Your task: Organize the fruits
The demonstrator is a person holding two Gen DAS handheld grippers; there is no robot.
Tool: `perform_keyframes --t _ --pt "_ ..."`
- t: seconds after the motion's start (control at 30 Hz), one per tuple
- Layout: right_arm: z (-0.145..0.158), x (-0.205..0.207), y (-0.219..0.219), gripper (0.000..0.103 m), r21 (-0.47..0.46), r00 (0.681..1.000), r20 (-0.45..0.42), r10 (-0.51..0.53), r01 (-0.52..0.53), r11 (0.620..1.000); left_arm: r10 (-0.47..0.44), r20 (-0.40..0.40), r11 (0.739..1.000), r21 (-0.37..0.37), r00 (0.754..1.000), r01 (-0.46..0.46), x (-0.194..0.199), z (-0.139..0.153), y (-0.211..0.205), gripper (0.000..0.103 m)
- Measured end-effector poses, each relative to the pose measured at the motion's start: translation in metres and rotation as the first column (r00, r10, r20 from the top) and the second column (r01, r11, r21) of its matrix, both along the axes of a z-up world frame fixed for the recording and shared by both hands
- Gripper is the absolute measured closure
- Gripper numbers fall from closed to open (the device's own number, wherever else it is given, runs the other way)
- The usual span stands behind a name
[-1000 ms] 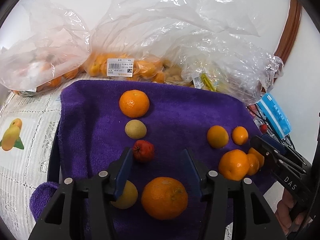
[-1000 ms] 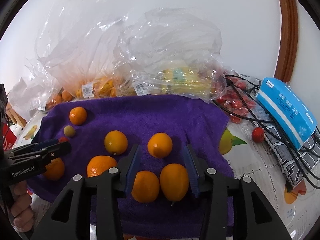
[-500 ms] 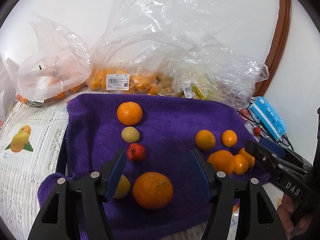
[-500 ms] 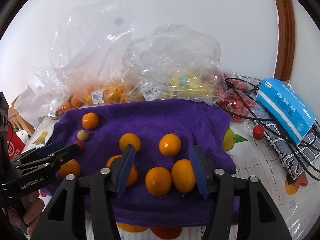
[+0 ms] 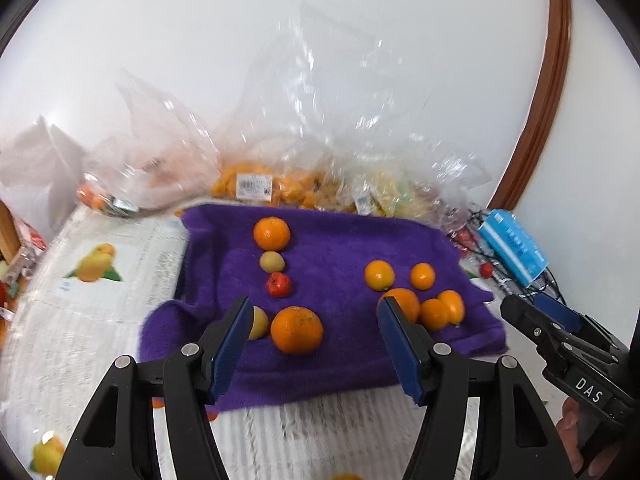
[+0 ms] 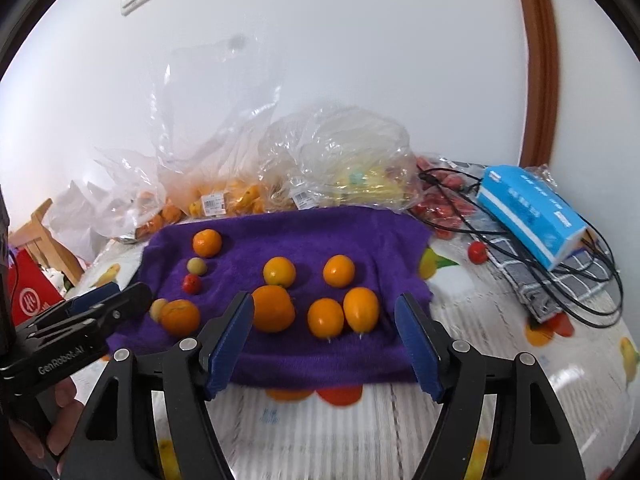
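Fruits (image 6: 276, 308) lie grouped on the purple towel (image 6: 360, 236). Left hand-held gripper (image 5: 312, 348) is half open, empty; right hand-held gripper (image 6: 324, 340) is opening, nothing between its jaws. Sorting looks nearly done; next needs choosing any stray.

A: What lies on the purple towel (image 6: 360, 232)?
B: Five oranges (image 6: 273, 308) grouped together, nothing between the opening right gripper (image 6: 324, 340) jaws.
A: Farther left?
B: The left gripper (image 6: 102, 300).
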State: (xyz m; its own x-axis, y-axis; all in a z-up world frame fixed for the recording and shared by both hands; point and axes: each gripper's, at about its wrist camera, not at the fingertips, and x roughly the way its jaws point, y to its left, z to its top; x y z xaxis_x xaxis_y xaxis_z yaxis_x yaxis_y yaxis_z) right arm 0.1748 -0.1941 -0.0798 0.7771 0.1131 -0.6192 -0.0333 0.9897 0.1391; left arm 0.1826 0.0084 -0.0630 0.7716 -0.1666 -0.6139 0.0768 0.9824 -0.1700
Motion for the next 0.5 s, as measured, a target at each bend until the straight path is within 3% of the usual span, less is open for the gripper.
perform_keyframes --t 0.3,0.43,0.5 --pt "0.053 -0.067 -0.007 0.030 -0.014 0.999 0.046 -0.028 0.028 0.999 0.000 0.092 1.000 0.030 0.996 -0.002 -0.068 0.058 0.003 0.040" --pt "0.073 -0.101 -0.005 0.016 -0.033 0.995 0.091 -0.040 0.043 0.999 0.003 0.112 0.998 0.059 0.994 -0.010 -0.094 0.070 -0.002 0.036" --pt "0.080 -0.116 -0.004 0.014 -0.044 0.994 0.104 -0.045 0.050 0.998 0.002 0.123 0.998 0.061 0.992 -0.009 -0.108 0.076 -0.003 0.033"
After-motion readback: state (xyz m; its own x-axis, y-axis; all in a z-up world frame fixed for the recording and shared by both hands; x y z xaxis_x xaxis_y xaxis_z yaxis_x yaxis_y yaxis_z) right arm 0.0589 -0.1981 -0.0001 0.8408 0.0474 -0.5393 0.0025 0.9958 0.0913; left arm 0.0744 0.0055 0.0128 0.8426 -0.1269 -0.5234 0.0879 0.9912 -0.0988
